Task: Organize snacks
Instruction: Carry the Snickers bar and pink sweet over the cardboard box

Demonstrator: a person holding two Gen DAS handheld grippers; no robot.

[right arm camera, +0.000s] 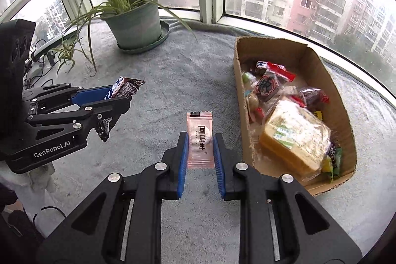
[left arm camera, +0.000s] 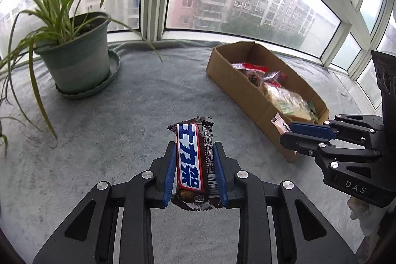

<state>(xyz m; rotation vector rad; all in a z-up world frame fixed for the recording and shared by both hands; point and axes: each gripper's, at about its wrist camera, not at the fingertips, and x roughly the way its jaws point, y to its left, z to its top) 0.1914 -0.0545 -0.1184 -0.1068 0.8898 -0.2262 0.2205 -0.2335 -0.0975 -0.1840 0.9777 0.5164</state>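
Two snacks in hand right now, one per gripper, both off the grey cloth [left arm camera: 123, 103].

Left gripper [left arm camera: 195, 162] is clamped on a choc bar [left arm camera: 191, 160], sitting dead centre in the lower half of its own view, pads pressing on the bar's long sides. The long axis runs straight out along the fingers, with the wrapper end sticking past the tips toward the top of the frame.

Right gripper [right arm camera: 200, 147] is pinched shut on a small pink sachet [right arm camera: 200, 137], lower middle of its view. Same deal: long axis along the fingers, about half of it poking out beyond the tips.

The bit that matters for the drop is the box [right arm camera: 345, 115]. In the right view it fills the right half of the frame, its near long wall just beside the sachet, and it's already packed with a bread bag [right arm camera: 294, 135] and assorted wrappers. In the left view the box is off in the upper right, well apart from the bar, with the right gripper [left arm camera: 287, 132] between the two.

So I'd say the right hand is clearly nearer and should go first, swinging rightward over the wall. The left has to cross more cloth and would do better to wait so the two don't bump. The plant [left arm camera: 74, 58] at upper left is out of the way.
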